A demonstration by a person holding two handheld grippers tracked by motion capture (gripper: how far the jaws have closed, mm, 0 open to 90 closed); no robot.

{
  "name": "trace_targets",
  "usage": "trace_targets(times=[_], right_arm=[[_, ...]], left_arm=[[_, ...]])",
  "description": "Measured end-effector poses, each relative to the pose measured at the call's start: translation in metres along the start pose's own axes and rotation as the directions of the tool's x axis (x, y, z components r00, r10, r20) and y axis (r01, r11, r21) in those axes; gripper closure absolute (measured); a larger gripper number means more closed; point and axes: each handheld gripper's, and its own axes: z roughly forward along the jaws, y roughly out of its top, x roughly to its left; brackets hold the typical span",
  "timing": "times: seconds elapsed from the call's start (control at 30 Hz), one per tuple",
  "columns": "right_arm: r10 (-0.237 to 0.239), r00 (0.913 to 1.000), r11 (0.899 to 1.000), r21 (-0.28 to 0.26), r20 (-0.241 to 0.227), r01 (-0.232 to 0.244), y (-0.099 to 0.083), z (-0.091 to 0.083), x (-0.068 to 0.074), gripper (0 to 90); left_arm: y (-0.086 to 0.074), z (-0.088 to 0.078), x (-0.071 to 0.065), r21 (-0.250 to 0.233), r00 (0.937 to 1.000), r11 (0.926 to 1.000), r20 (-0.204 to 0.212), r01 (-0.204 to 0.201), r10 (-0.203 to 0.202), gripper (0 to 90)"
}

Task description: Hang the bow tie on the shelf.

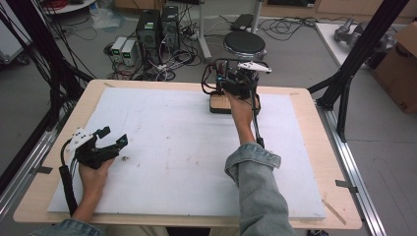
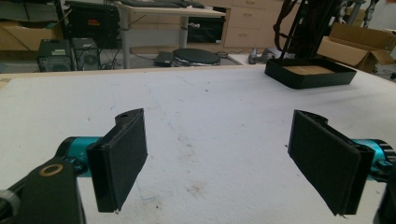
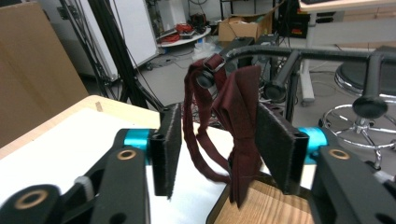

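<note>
From the high view, your right claw is reached out to the far edge of the tabletop, over the small black stand with a wooden base; the reach puts the claw level with whatever hangs from the stand's upper bar. Your left claw rests low near the left of the white mat, hand on the surface, parked well apart from the stand and out of the other arm's way. In the left gripper view, your left claw stands wide open with nothing between its pads, only bare, lightly stained mat, and the black tray base sits well ahead to the right. In the right gripper view, your right claw brackets a dark red bow tie that hangs with its strap from the black rack bar above the wooden base. The jaws are partly open: the right-hand pad looks to be against the fabric, the other stands off the strap, so I judge it not yet gripped. Hanging free, the tie offers a flat fold to pinch.
</note>
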Motion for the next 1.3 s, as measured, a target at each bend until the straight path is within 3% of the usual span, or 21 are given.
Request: trace_targets(times=[0.8,0.9,1.3], right_arm=[[-0.079,0.9967,0.996,-0.033,-0.021,0.078,0.025,-0.072,0.003,28.8],[-0.113,0.9935,0.992,-0.051,-0.018,0.112,0.023,-0.083,0.006,28.0],[-0.156,0.9873,0.985,-0.08,-0.032,0.153,0.005,-0.126,0.006,25.1]], left_arm=[[0.0,0.002,-0.001,0.007,0.9999,0.9999,-0.001,-0.012,0.012,19.8],[0.0,0.002,-0.001,0.008,0.9999,0.9999,-0.001,-0.011,0.011,19.8],[-0.001,0.002,-0.002,0.028,0.9999,0.9995,-0.007,-0.014,0.014,19.4]])
